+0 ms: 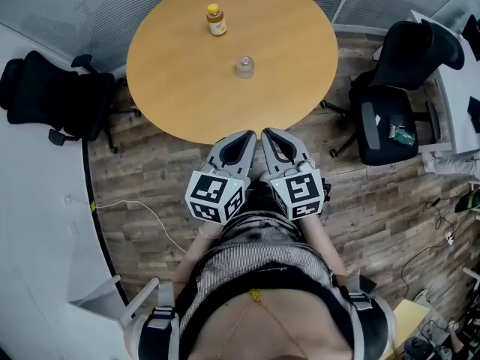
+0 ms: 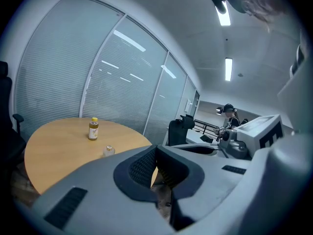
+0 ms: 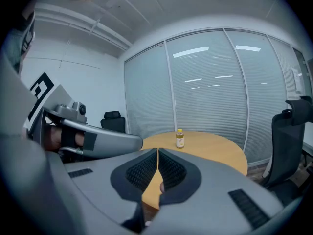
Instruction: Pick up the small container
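Grippers side by side over the wood-plank floor (image 1: 150, 193), just short of the near rim of the round light-wood surface (image 1: 180, 96), both pointing toward it. Left gripper (image 1: 247, 136): grey fingers pressed together, dark ribbed pads meeting at the tips, nothing between them; same in the left gripper view (image 2: 156, 149). Right gripper (image 1: 268, 134): fingers likewise closed tip to tip and empty, confirmed in the right gripper view (image 3: 158, 151). The two grippers sit just beside each other, marker cubes facing up.

Small clear container (image 1: 244, 67) stands upright near the middle of the surface, well apart from both grippers and untouched; in the left gripper view it shows just above the left finger (image 2: 108, 151). The right gripper view does not show it.

Yellow-capped amber bottle (image 1: 216, 19) stands upright toward the far edge, near the container but apart from it; also seen at (image 2: 93, 129) and (image 3: 180, 139).

Black office chair (image 1: 52, 96) at left of the surface, second black office chair (image 1: 405, 81) at right.
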